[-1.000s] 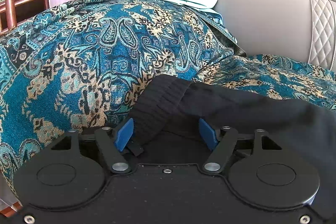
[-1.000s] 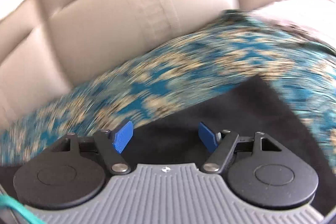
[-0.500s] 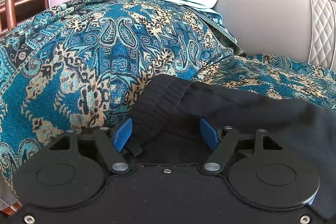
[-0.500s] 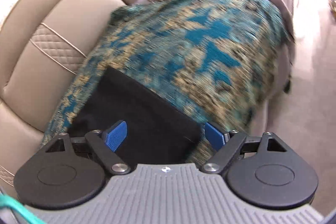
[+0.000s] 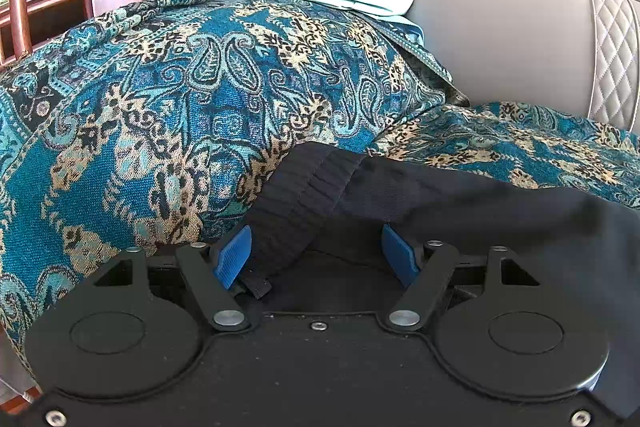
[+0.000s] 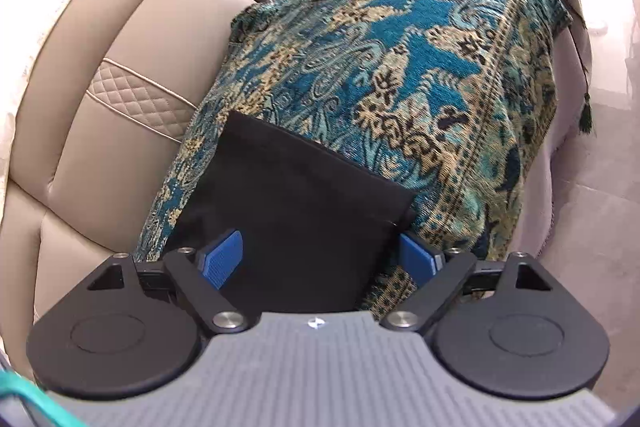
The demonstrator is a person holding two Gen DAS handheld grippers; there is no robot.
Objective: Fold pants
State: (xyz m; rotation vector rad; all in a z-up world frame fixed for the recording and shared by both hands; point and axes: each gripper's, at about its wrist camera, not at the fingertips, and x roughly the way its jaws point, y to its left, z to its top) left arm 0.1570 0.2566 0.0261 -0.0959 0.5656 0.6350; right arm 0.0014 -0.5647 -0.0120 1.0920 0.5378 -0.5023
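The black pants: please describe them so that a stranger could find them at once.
Find the beige sofa covered by a blue patterned blanket. The black pants lie flat on that blanket. They are the only plain dark cloth there, with a ribbed waistband at one end.

right wrist view: swung and rolled from the blurred sofa back [image 6: 120, 39] onto the far end of the black pants [image 6: 296, 211], now sharp. hem edge now lower centre, lying between the wide-set fingers of the right gripper [image 6: 320, 259], right corner just beside the right pad [image 6: 416, 259]. patterned throw [image 6: 420, 75] now upper right, pale floor [image 6: 600, 187] at right edge.
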